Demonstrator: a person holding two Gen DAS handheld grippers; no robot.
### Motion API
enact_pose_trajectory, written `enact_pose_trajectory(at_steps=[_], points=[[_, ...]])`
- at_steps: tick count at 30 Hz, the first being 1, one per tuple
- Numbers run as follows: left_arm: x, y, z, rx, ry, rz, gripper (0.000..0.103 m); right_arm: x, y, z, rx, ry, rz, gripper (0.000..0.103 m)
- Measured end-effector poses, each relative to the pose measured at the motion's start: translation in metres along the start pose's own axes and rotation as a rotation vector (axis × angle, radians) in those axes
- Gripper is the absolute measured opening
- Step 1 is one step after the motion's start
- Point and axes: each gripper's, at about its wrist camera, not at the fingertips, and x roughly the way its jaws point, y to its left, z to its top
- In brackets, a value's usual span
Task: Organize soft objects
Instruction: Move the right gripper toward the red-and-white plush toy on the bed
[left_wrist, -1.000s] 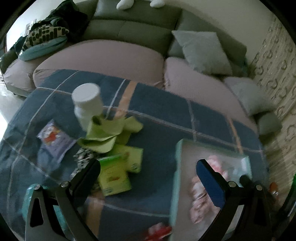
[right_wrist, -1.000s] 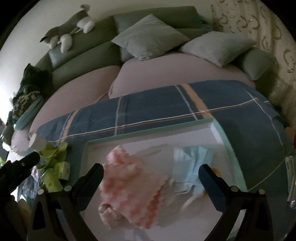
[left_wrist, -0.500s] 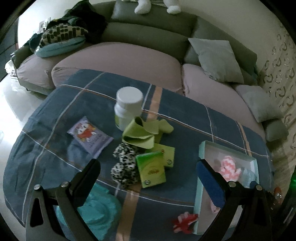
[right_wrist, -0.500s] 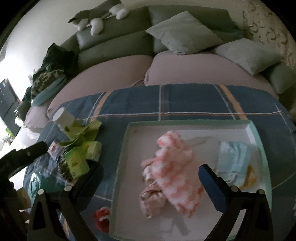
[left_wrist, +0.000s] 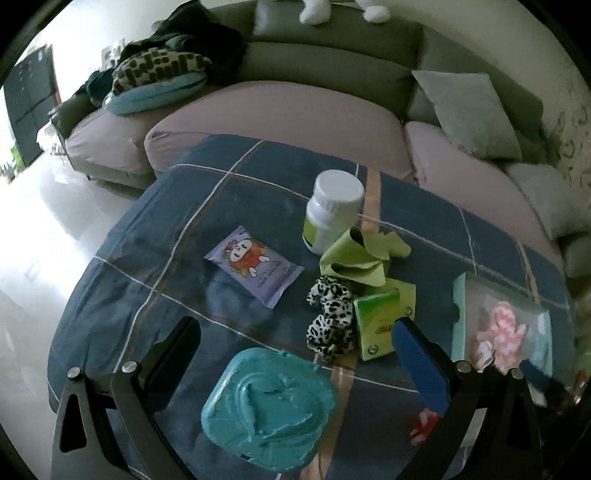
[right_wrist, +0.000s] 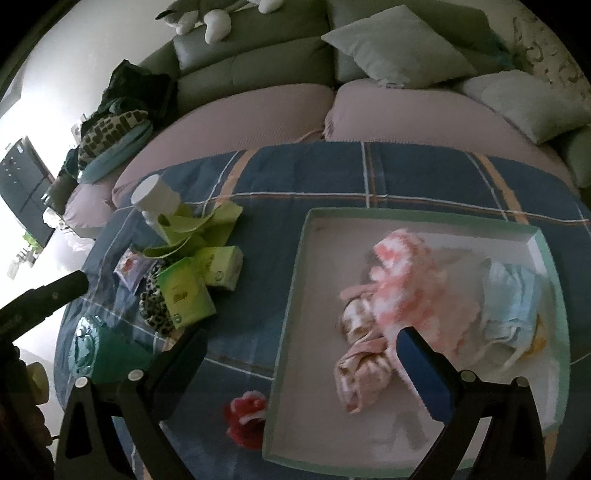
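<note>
A mint-rimmed tray (right_wrist: 291, 291) on the blue plaid table holds a pink-and-white fluffy cloth (right_wrist: 410, 280), a striped beige cloth (right_wrist: 360, 373) and a pale blue cloth (right_wrist: 511, 295). My right gripper (right_wrist: 299, 362) hovers open over the tray's left edge, empty. A red-and-white soft piece (right_wrist: 245, 410) lies just left of the tray. My left gripper (left_wrist: 295, 350) is open above a teal lidded box (left_wrist: 267, 402). Past it lie a leopard-print fabric (left_wrist: 330, 317) and a crumpled green cloth (left_wrist: 356, 258). The tray (left_wrist: 458, 306) shows at the left wrist view's right.
Also on the table: a white bottle (left_wrist: 332, 210), a purple snack packet (left_wrist: 255, 266), green boxes (left_wrist: 380, 317). A grey sofa (left_wrist: 332, 55) with cushions (right_wrist: 399, 48) wraps behind the table. White floor (left_wrist: 55, 221) lies to the left.
Both grippers have pulled back and up from the table. The left view now takes in the teal box and purple packet; the right view has shifted left, showing the tray's left edge and the red piece.
</note>
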Motion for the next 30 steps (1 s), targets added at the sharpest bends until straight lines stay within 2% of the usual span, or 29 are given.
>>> enact_pose_trajectory(at_steps=[3, 12, 20, 30], points=[[-0.004, 0.011, 0.002, -0.035, -0.002, -0.014, 0.103, 0.002, 0.008, -0.002, -0.019, 0.012, 0.003, 0.103], [-0.002, 0.035, 0.001, -0.089, 0.033, 0.042, 0.103, 0.012, 0.032, -0.011, -0.08, 0.061, 0.033, 0.103], [0.005, 0.043, -0.002, -0.115, 0.07, 0.042, 0.103, 0.022, 0.048, -0.026, -0.142, 0.123, 0.029, 0.103], [0.007, 0.035, -0.002, -0.083, 0.082, 0.03, 0.103, 0.029, 0.054, -0.047, -0.179, 0.186, 0.036, 0.085]])
